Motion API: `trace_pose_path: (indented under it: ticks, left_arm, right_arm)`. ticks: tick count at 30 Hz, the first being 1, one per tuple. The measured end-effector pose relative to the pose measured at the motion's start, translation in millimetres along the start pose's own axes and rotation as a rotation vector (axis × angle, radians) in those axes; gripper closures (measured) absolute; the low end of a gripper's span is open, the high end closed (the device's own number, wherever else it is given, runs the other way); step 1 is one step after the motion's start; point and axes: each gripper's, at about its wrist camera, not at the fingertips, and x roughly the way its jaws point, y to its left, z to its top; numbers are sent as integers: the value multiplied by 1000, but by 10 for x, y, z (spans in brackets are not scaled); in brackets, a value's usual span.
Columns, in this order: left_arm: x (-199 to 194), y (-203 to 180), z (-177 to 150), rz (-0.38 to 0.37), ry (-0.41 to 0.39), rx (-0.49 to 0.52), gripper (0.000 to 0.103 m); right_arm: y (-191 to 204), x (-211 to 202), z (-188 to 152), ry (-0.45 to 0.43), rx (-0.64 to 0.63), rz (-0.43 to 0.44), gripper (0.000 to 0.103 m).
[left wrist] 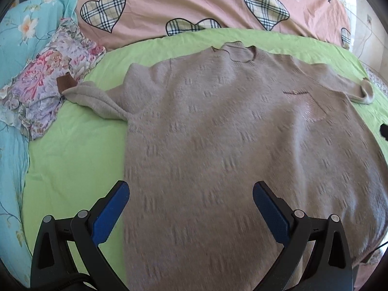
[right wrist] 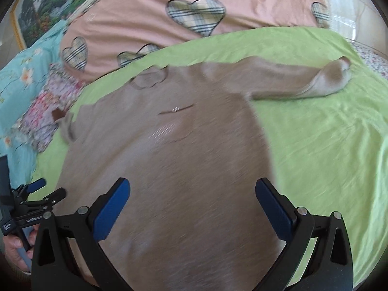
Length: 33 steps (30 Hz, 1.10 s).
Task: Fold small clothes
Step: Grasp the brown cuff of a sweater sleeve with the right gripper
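Observation:
A beige knit sweater lies flat, front up, on a green sheet; it also shows in the right wrist view. Its left sleeve with a brown cuff reaches onto a floral cloth. Its right sleeve stretches out to the right. My left gripper is open and empty above the sweater's lower left part. My right gripper is open and empty above the sweater's lower right part. The left gripper also shows at the left edge of the right wrist view.
A floral cloth lies at the left of the green sheet. A pink duvet with plaid hearts lies behind the sweater. A turquoise flowered cover is at the far left. The green sheet extends right of the sweater.

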Motion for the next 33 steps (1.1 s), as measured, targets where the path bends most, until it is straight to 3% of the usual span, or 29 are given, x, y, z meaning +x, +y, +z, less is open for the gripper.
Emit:
trace_pose_path:
  ticks: [9, 11, 13, 17, 23, 24, 25, 27, 30, 33]
  left_arm:
    - [218, 26, 398, -12, 28, -2, 1]
    - [285, 1, 452, -22, 44, -6, 1]
    - [330, -7, 497, -27, 48, -13, 1]
    - [460, -50, 578, -31, 64, -20, 1]
    - [647, -126, 648, -24, 88, -15, 1]
    - [671, -127, 658, -24, 90, -17, 1]
    - [695, -122, 671, -23, 91, -18, 1]
    - [762, -98, 700, -18, 97, -26, 1]
    - [848, -54, 723, -26, 112, -45, 1]
    - [879, -28, 732, -44, 116, -66, 1]
  right_arm:
    - [-1042, 97, 744, -66, 153, -174, 0]
    - [-1267, 155, 946, -80, 173, -215, 7]
    - [-1506, 218, 1143, -93, 204, -231, 27]
    - [-2044, 389, 1514, -107, 308, -267, 31]
    - [-2587, 850, 1898, -46, 333, -437, 32]
    - [-2700, 939, 1912, -23, 356, -451, 35]
    - [-2811, 1035, 1909, 9, 382, -453, 48]
    - [-2935, 1168, 1877, 51, 404, -451, 59]
    - [-2897, 1133, 1868, 20, 378, -425, 85]
    - [-2683, 993, 1859, -53, 345, -331, 87]
